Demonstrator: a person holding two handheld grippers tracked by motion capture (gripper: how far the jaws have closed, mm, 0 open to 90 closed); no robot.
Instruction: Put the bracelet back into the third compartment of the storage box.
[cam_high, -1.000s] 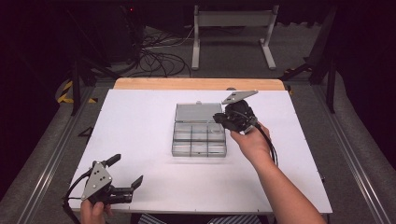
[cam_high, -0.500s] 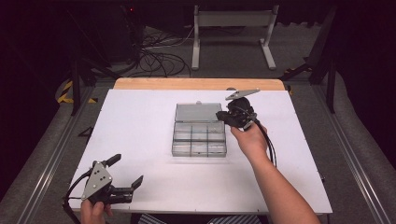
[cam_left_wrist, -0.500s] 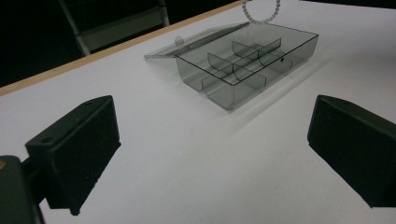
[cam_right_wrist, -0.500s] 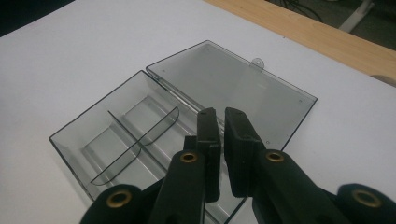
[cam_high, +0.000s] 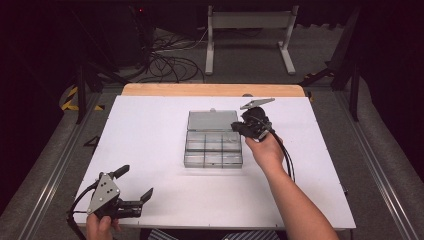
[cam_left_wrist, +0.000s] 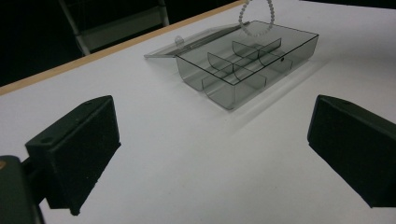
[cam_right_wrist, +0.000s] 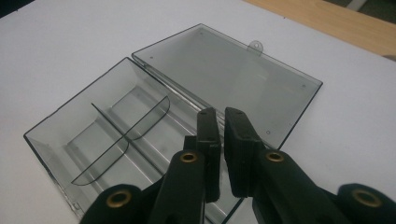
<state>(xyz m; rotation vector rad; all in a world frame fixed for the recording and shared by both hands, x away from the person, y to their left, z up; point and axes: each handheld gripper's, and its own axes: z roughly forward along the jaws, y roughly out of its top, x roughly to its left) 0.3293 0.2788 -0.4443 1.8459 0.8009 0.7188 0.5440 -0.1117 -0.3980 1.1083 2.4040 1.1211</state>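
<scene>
Right gripper (cam_high: 236, 128) closed, over open box (cam_high: 212, 147) right edge; table (cam_high: 150, 125) bare around

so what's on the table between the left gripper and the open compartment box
Nothing: in the high view, only bare white table separates the left gripper from the clear compartment box. The left gripper view shows the same bare stretch.
</scene>
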